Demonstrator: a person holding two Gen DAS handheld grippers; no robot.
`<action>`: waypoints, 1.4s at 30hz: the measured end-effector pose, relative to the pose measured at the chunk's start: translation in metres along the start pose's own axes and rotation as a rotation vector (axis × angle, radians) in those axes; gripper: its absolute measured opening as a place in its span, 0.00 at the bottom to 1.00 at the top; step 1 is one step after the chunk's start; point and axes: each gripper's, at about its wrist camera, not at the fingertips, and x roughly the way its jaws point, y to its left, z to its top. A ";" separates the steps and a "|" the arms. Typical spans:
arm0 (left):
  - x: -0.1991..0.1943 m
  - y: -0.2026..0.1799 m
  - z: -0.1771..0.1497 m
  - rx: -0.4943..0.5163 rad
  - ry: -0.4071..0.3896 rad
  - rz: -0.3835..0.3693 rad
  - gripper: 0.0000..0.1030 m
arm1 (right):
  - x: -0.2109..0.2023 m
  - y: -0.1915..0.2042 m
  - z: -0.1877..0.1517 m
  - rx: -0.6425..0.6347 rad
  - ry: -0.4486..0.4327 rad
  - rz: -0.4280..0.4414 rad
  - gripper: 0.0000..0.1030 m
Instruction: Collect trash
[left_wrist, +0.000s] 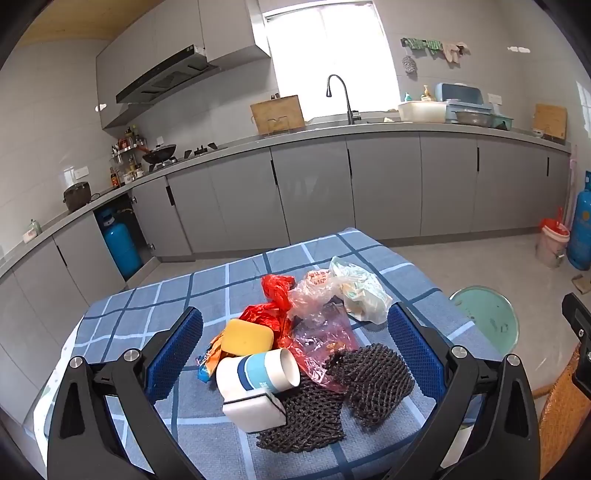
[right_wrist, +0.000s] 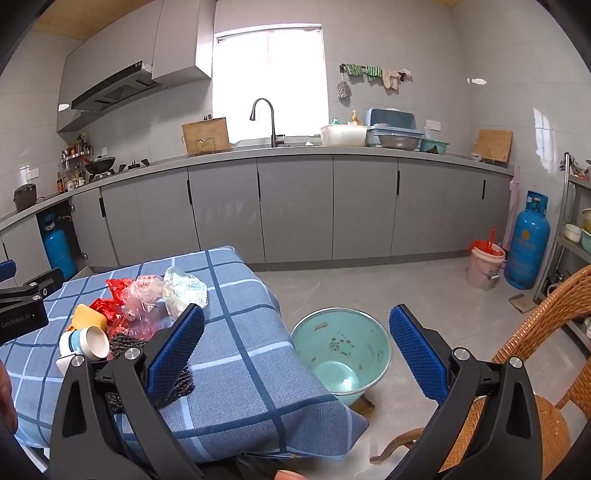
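A heap of trash lies on the blue checked tablecloth (left_wrist: 229, 284): a tipped paper cup (left_wrist: 258, 371), a yellow sponge (left_wrist: 246, 336), a white sponge block (left_wrist: 255, 410), red plastic (left_wrist: 275, 291), a clear pink bag (left_wrist: 321, 334), a white crumpled bag (left_wrist: 360, 291) and black foam netting (left_wrist: 369, 382). My left gripper (left_wrist: 295, 354) is open, its blue pads on either side of the heap, holding nothing. My right gripper (right_wrist: 297, 354) is open and empty, over the table's right edge and above a green bin (right_wrist: 341, 350) on the floor. The heap also shows in the right wrist view (right_wrist: 122, 314).
A wicker chair (right_wrist: 535, 369) stands at the right beside the bin. A pink bucket (right_wrist: 484, 267) and a blue gas cylinder (right_wrist: 526, 240) stand by the far cabinets. A grey kitchen counter (right_wrist: 295, 151) with a sink runs along the back wall.
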 end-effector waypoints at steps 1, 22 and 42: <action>0.000 0.000 0.000 0.000 0.000 -0.001 0.96 | 0.000 -0.001 0.000 0.000 0.001 0.000 0.96; 0.000 0.002 -0.001 -0.007 -0.001 0.010 0.96 | -0.001 0.002 0.000 0.000 0.005 0.006 0.96; 0.000 0.004 -0.001 -0.008 -0.003 0.012 0.96 | -0.001 0.002 0.000 0.003 0.010 0.014 0.96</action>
